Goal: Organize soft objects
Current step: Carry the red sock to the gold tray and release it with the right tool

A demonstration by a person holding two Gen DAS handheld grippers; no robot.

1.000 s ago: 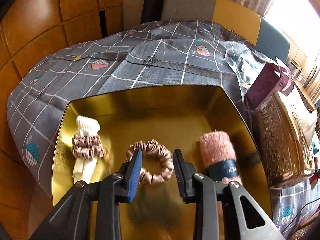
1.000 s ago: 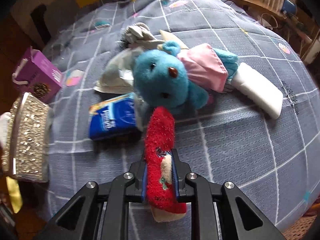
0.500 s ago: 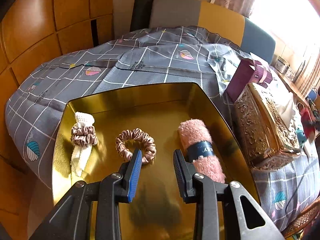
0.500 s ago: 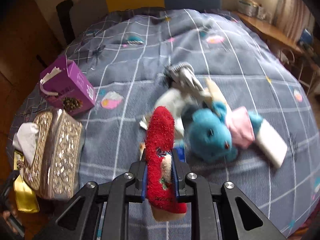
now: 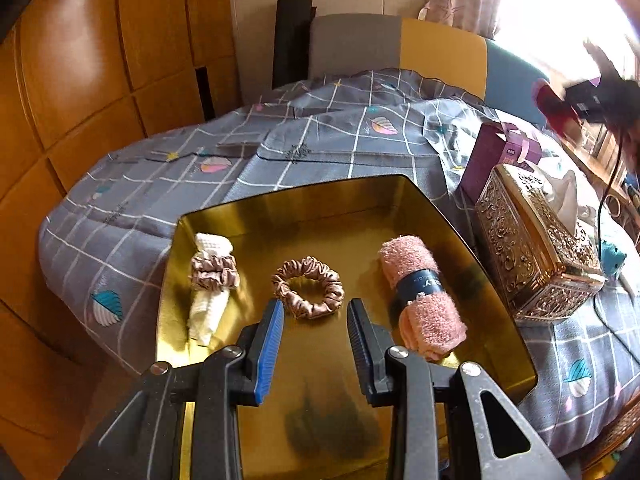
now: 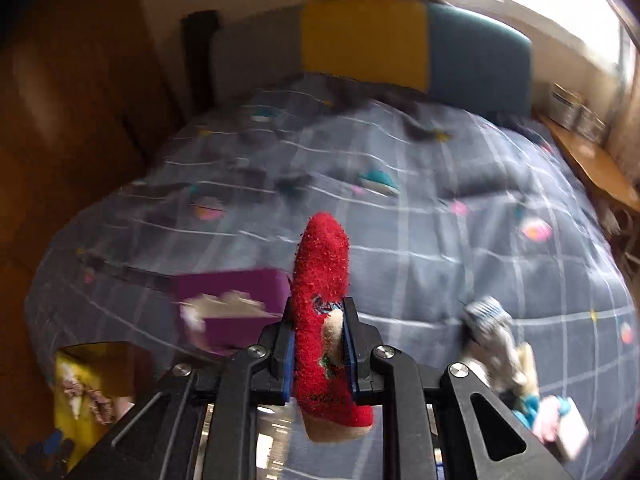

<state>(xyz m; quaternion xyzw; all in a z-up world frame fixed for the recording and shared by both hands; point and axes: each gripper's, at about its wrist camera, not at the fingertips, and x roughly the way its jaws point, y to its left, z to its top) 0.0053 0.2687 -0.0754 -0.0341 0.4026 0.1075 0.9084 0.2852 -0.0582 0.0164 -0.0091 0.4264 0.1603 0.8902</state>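
Observation:
In the left wrist view a gold tray (image 5: 400,184) lies on the grey checked bedspread. It holds a white cloth bound with scrunchies (image 5: 211,280), a loose pink satin scrunchie (image 5: 307,292) and a rolled pink towel (image 5: 420,292) with a dark band. My left gripper (image 5: 315,320) hangs open above the tray's near part, nothing between its fingers. My right gripper (image 6: 319,326) is shut on a fuzzy red sock (image 6: 322,276), held in the air above the bed. The red sock (image 5: 554,110) and right gripper show blurred at the upper right of the left view.
An ornate gold tissue box (image 5: 536,244) and a purple gift bag (image 5: 500,156) stand right of the tray. A blue plush toy (image 6: 532,408) in pink and a grey-white sock bundle (image 6: 492,324) lie on the bed at lower right. Wooden panels line the left; a padded headboard (image 6: 360,40) stands behind.
My right gripper rose and swung left with the red sock, away from the plush toy, toward the purple bag and tray. My left gripper drew back, so the tray items look smaller.

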